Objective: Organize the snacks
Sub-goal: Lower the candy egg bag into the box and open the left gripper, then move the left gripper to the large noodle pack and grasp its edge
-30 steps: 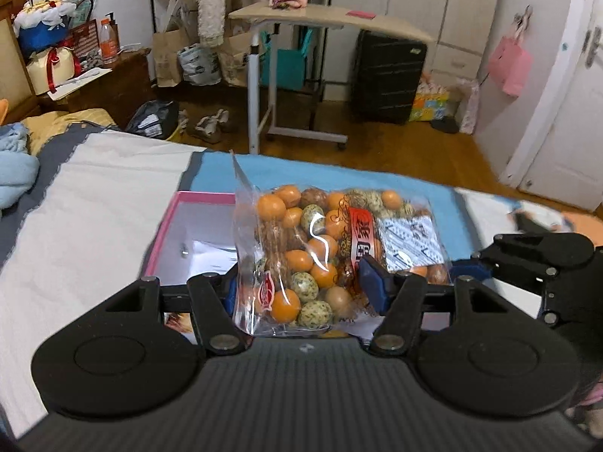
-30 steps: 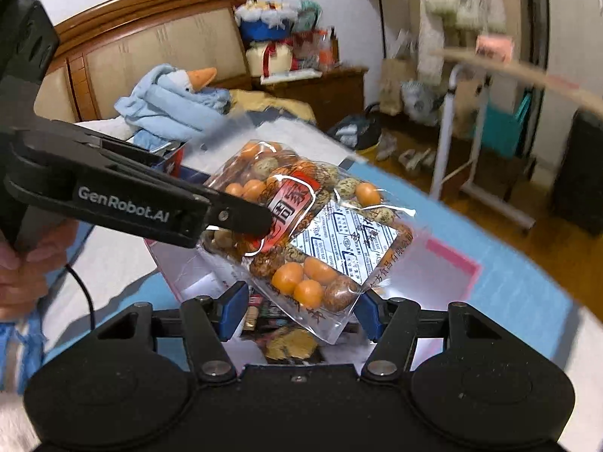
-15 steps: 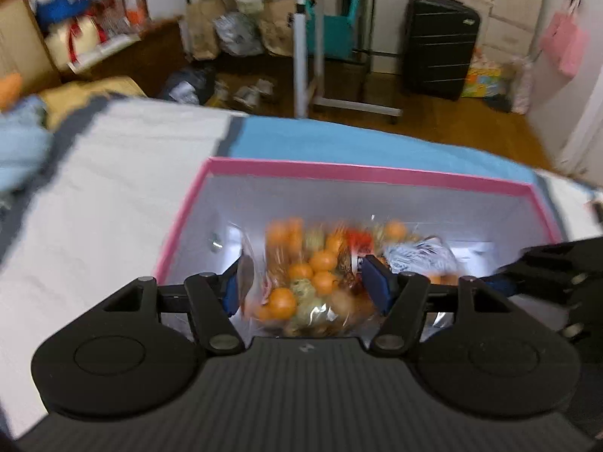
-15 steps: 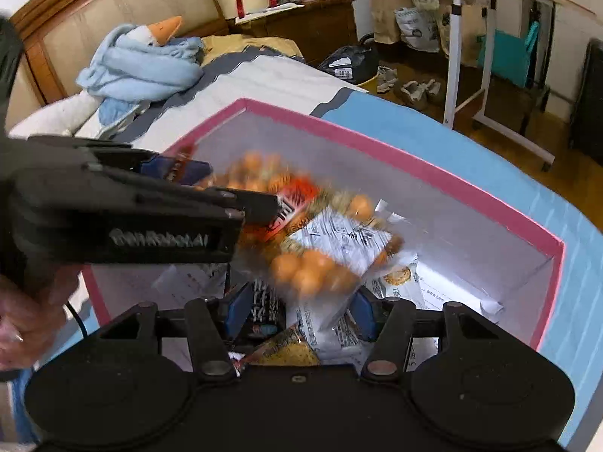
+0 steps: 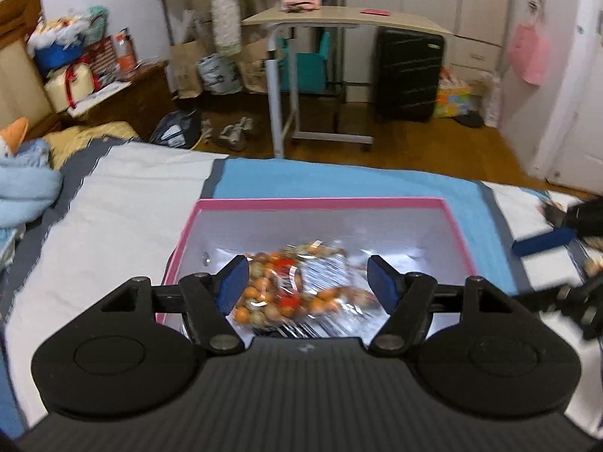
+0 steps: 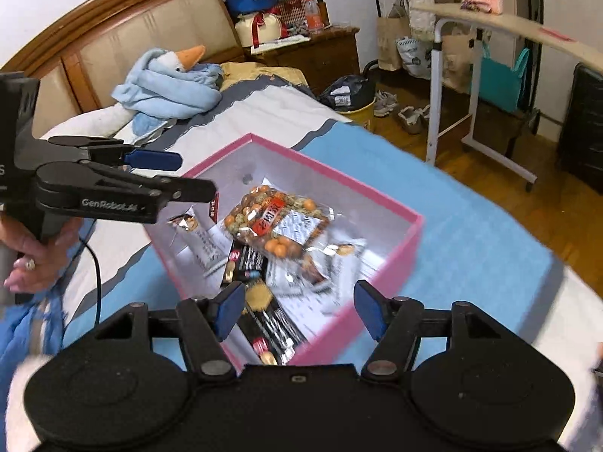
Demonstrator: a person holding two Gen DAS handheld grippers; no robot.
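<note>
- Snack bag (image 6: pixel 280 224) of orange and speckled coated nuts lies inside the pink-rimmed box (image 6: pixel 380 314) on the bed, resting on top of other packets — a dark wrapper (image 6: pixel 245 260) at about 7 o'clock from it, a pale one (image 6: pixel 201 243) at 9 o'clock.
- Left gripper (image 5: pixel 307 277) hangs above the box, its jaws opening, blue pads clear of the bag on either side; nothing is clamped between them.
- Right gripper (image 6: pixel 294 310) hovers over the near corner of the box, jaws likewise opening and empty — the packets seen between them lie below in the box, untouched.
- A hand (image 6: pixel 35 254) grips the left tool's handle at 9 o'clock in the right wrist view.
- Judged from the scene, the step in hand is the release: this bag is placed, and both tools are free.
- More wrappers seem to lie on the bedcover at 3 o'clock in the left wrist view, blurred; the next move likely calls for reaching there, closing on one packet, and carrying it to the box.
</note>
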